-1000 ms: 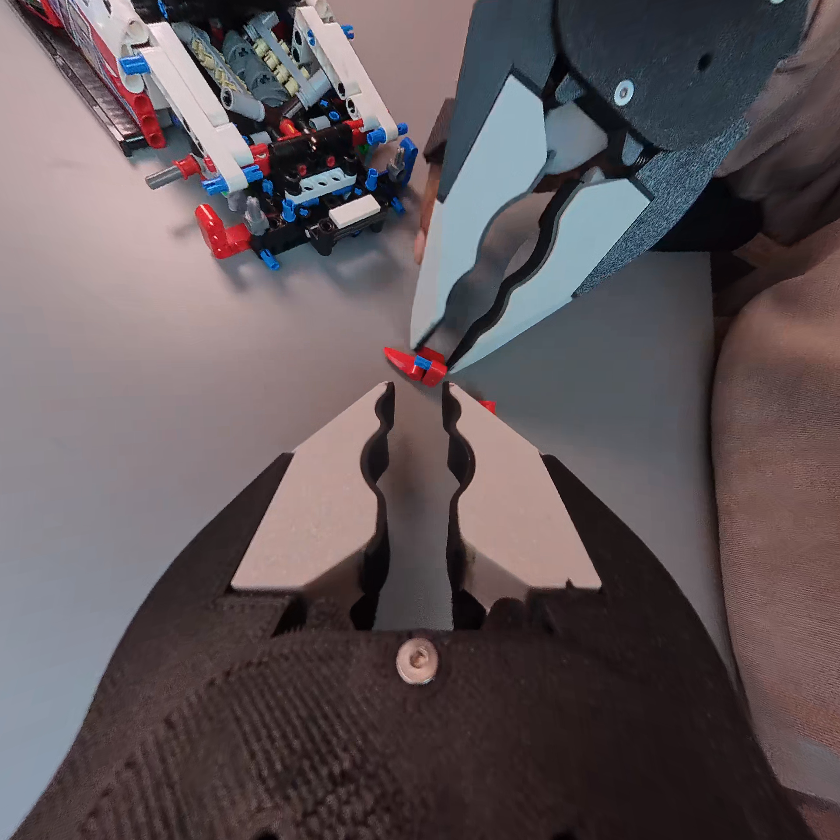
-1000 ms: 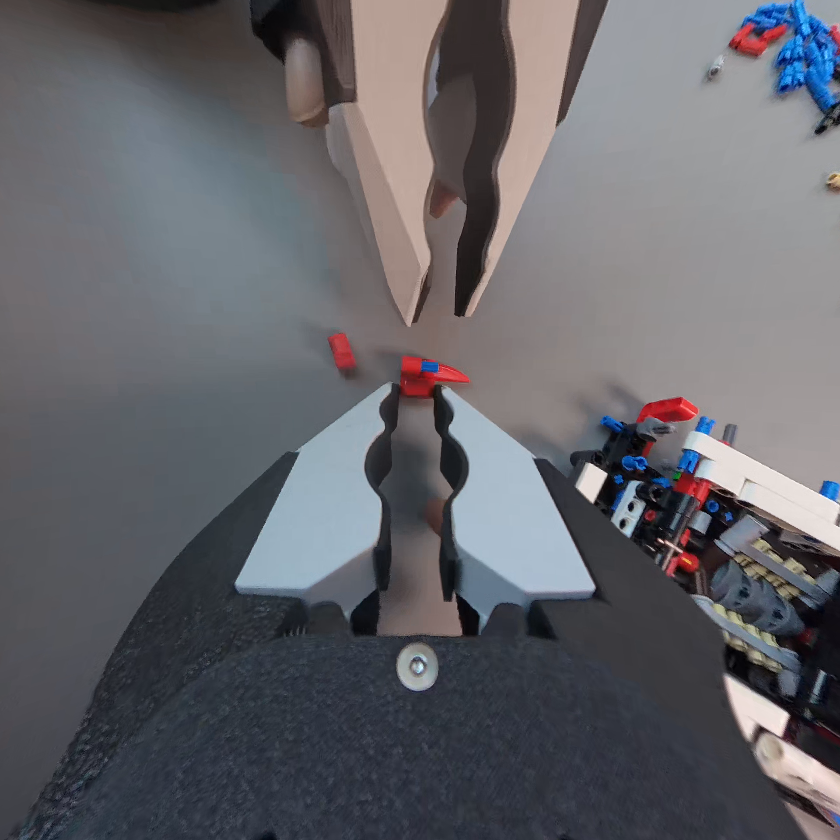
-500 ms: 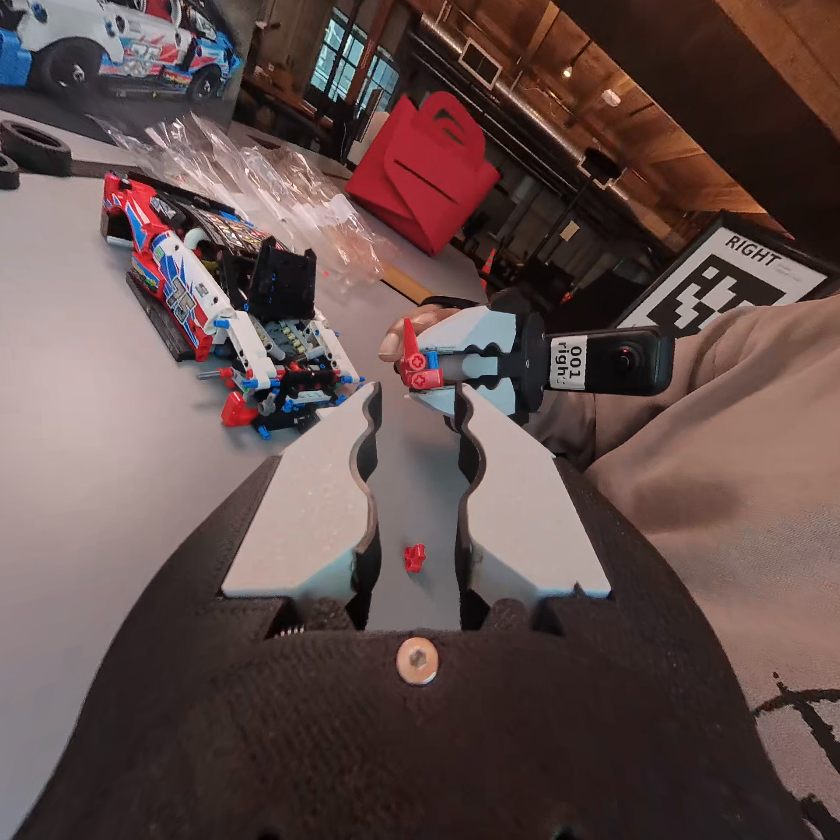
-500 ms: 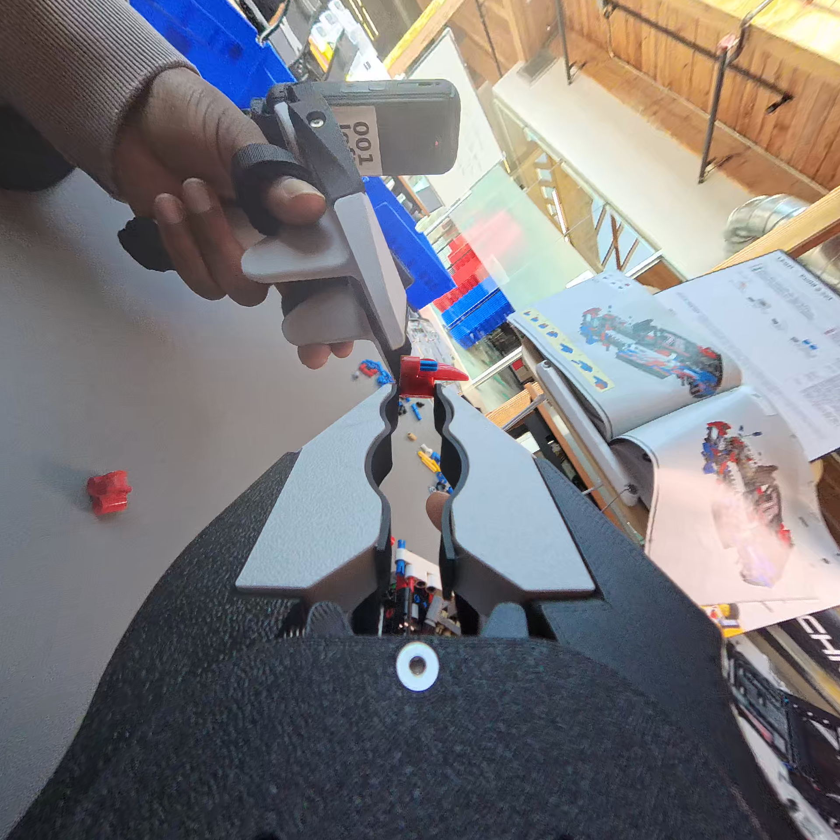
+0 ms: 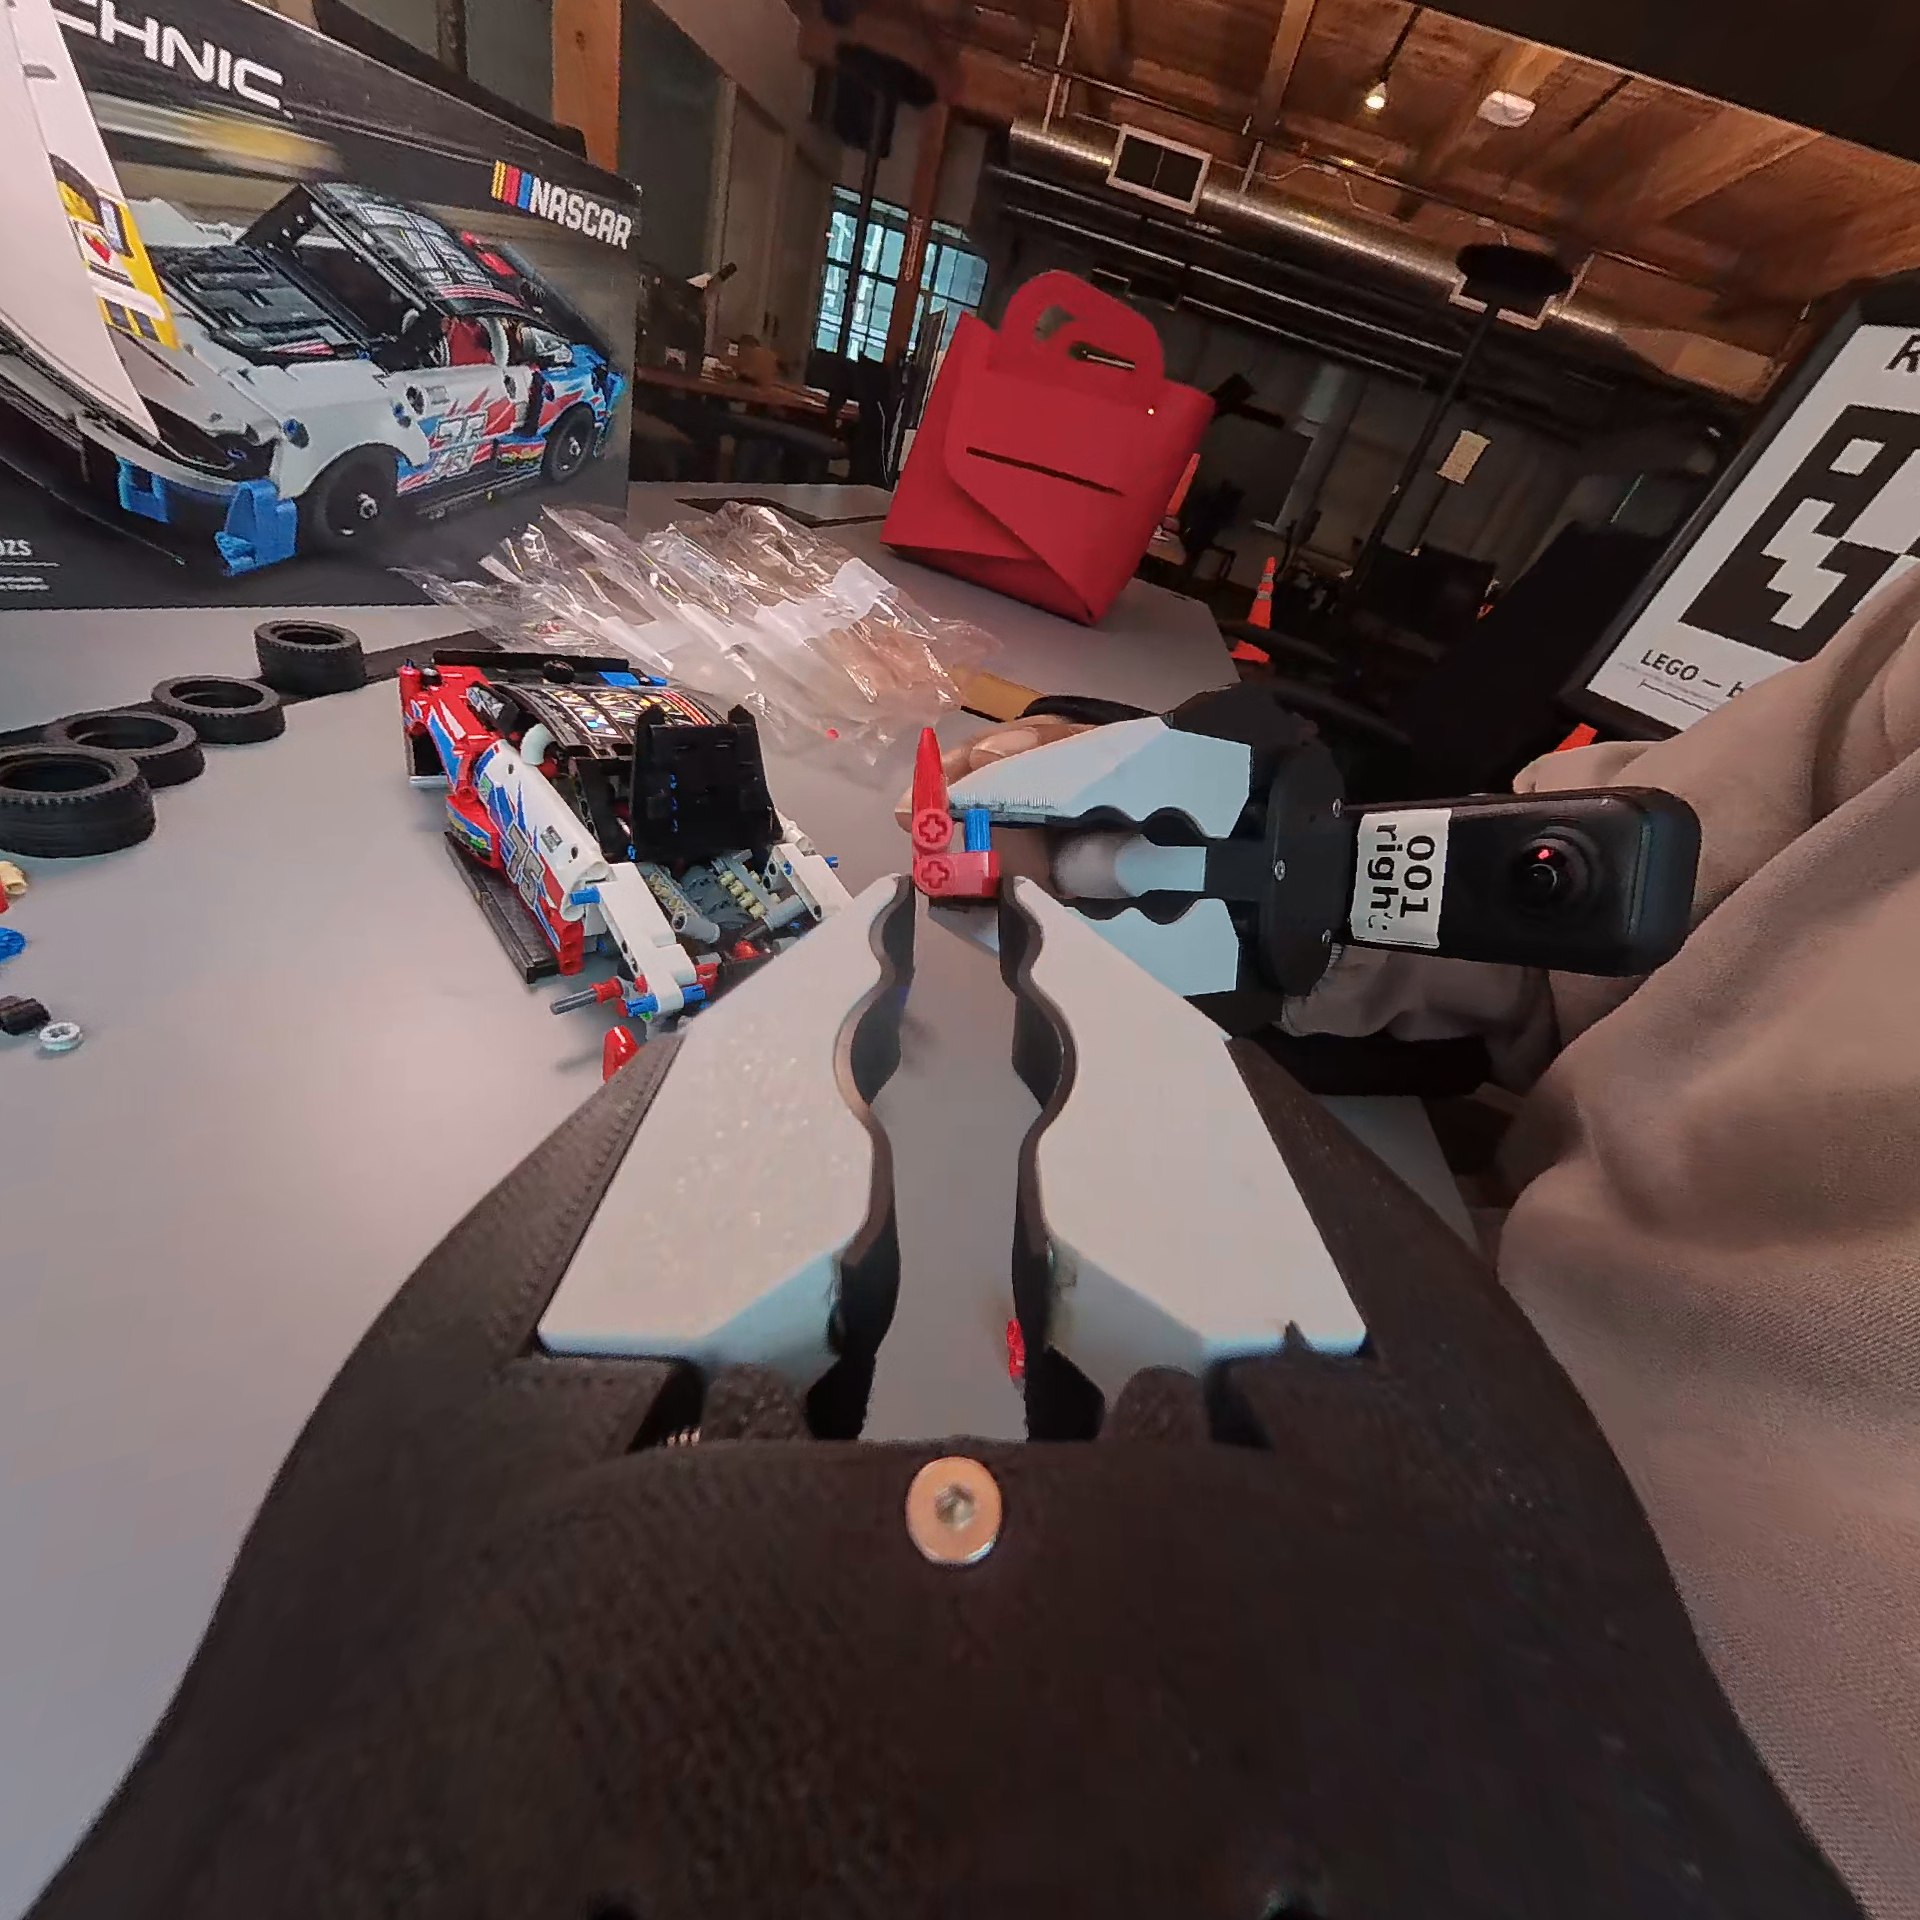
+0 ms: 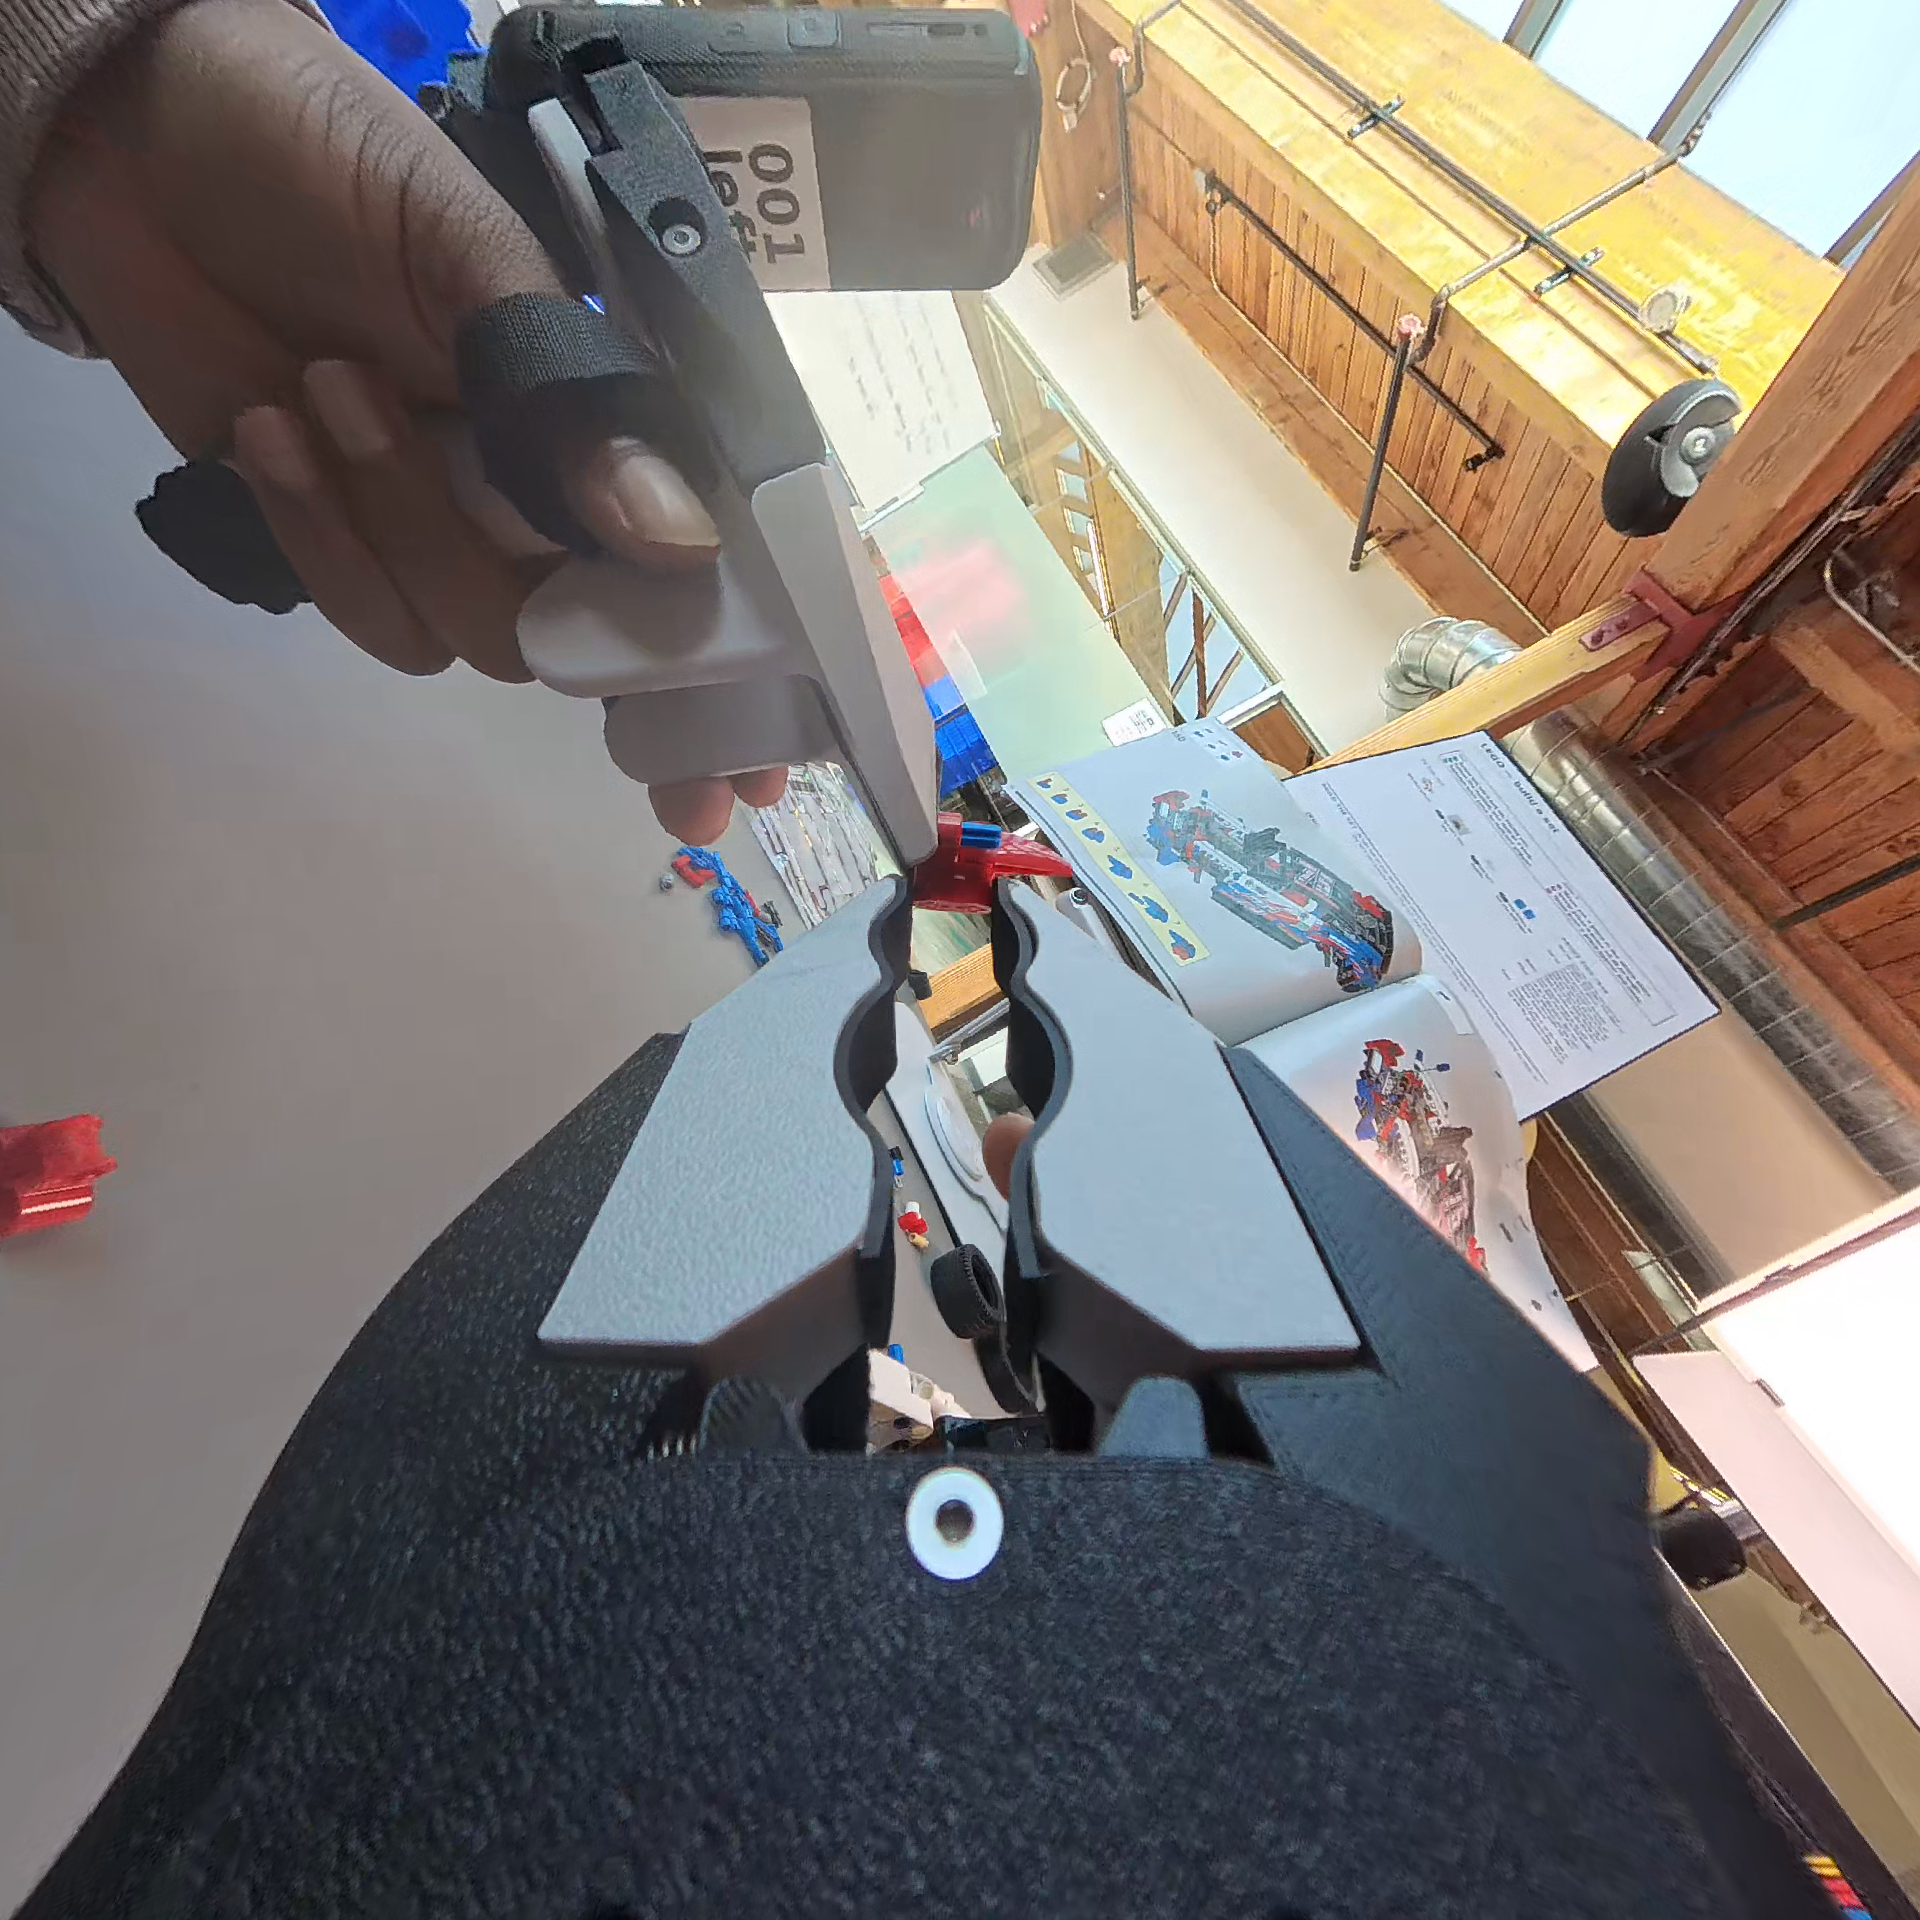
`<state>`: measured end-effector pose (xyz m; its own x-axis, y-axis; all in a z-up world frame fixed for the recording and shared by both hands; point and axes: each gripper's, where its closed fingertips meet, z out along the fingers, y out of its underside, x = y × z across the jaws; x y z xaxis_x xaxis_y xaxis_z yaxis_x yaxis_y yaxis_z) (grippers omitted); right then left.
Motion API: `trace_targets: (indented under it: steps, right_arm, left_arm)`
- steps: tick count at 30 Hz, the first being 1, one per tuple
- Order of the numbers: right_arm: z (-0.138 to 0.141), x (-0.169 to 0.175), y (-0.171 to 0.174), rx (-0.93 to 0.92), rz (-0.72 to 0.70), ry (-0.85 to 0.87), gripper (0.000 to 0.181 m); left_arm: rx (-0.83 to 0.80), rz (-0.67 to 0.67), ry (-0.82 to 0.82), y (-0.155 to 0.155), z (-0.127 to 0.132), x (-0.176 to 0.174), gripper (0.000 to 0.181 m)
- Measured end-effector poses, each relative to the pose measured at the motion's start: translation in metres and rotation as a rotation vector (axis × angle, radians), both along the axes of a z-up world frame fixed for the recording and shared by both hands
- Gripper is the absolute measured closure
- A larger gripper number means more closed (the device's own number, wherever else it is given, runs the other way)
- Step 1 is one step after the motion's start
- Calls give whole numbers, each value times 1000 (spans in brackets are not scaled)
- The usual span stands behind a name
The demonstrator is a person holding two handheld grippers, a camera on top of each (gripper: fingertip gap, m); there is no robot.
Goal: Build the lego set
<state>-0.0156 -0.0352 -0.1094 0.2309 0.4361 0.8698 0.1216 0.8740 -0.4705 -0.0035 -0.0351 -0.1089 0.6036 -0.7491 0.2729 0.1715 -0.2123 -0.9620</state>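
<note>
The right hand-held gripper point(image 6: 951, 894) is closed on a small red piece point(image 6: 961, 868) with a blue pin, holding it above the counter point(image 5: 260, 1091). The left hand-held gripper point(image 5: 956, 894) has its jaws parted around the base of the same piece point(image 5: 951, 857); whether it grips cannot be told. The part-built car point(image 5: 582, 821) sits left on the counter, tyres point(image 5: 73, 795) beside it. A second red piece point(image 6: 47, 1174) lies apart.

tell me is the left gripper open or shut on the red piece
Open. The left gripper has a clear gap between its fingers; the red piece sits in the right gripper.
</note>
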Motion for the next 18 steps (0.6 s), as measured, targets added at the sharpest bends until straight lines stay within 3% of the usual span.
trace_targets:
  steps: [4, 9, 13, 18]
  right_arm:
    - [0, -1, -3, 53, -22, 4, 170]
    - [-2, -4, -3, -26, -2, 4, 169]
    - [-8, -4, 4, -364, 109, -52, 152]
    - [-8, 5, 3, -901, 371, -151, 155]
  left_arm:
    - [20, 40, -24, 2, 6, -3, 167]
    - [0, 36, -20, 3, 3, -6, 168]
    - [14, 10, -3, 0, 4, -13, 168]
    - [48, -43, 113, -6, -8, -16, 168]
